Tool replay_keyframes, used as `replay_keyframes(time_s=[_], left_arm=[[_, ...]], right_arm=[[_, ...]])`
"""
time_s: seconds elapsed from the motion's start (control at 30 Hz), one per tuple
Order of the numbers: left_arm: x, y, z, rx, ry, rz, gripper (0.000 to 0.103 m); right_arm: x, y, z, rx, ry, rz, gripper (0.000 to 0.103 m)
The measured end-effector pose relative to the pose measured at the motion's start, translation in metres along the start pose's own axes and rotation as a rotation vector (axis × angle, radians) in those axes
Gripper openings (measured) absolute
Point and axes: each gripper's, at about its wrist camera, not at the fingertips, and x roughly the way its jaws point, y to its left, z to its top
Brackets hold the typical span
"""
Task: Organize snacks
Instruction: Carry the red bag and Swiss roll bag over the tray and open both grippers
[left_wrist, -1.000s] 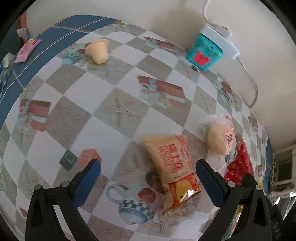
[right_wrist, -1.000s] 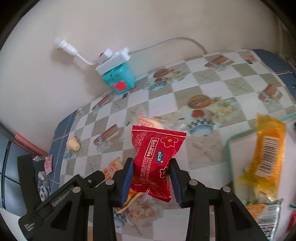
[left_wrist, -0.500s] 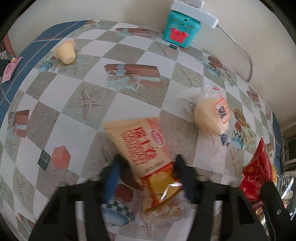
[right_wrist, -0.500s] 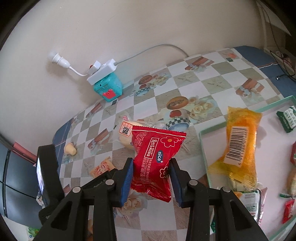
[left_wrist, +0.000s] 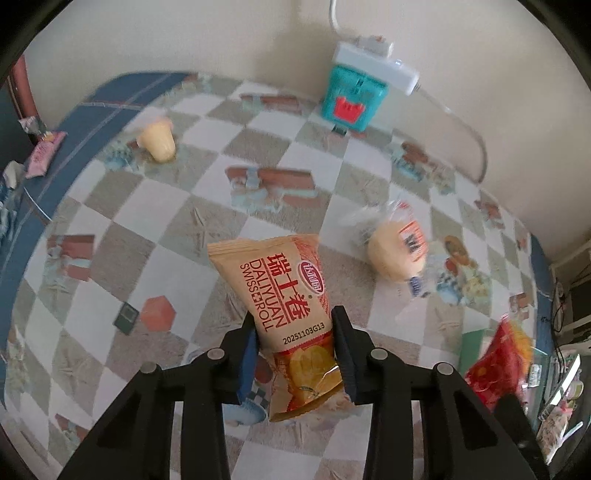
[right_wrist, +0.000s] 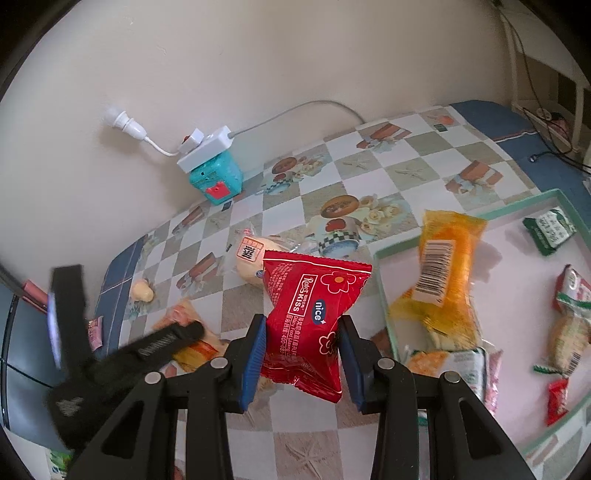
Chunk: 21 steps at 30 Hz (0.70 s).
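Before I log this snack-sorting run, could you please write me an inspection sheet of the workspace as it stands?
Surface: table under a checked picture cloth with a blue border.
Job's things: Swiss roll packet; red Kiss packet; wrapped bun; tray holding the orange packet and other snacks.
Clutter: teal box; small yellow cup-shaped item tipped on its side.
Grippers: left gripper shut on the Swiss roll packet; right gripper shut on the red Kiss packet.
Cables: power strip on the teal box, its cord along the wall.
Surroundings: plain wall.
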Motion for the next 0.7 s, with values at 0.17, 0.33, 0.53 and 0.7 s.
replay_keyframes(time_s=[0.17, 0.33, 0.53, 0.7], left_arm=[[-0.035, -0.013, -0.009, 0.026, -0.062, -0.032, 0.039], [-0.057, -0.030, -0.021, 0.074, -0.100, -0.042, 0.039], [-0.075, -0.063, -0.032, 0.157, -0.137, -0.052, 0.039], [-0.081, -0.098, -0.044, 0.240, -0.139, -0.089, 0.039]], right_arm=[[-0.017, -0.014, -0.005, 0.024, -0.016, -0.027, 0.041], [-0.039, -0.036, -0.007, 0.065, -0.045, -0.058, 0.041], [-0.062, -0.078, -0.002, 0.155, -0.092, -0.109, 0.041], [-0.070, -0.113, 0.004, 0.216, -0.110, -0.173, 0.041]])
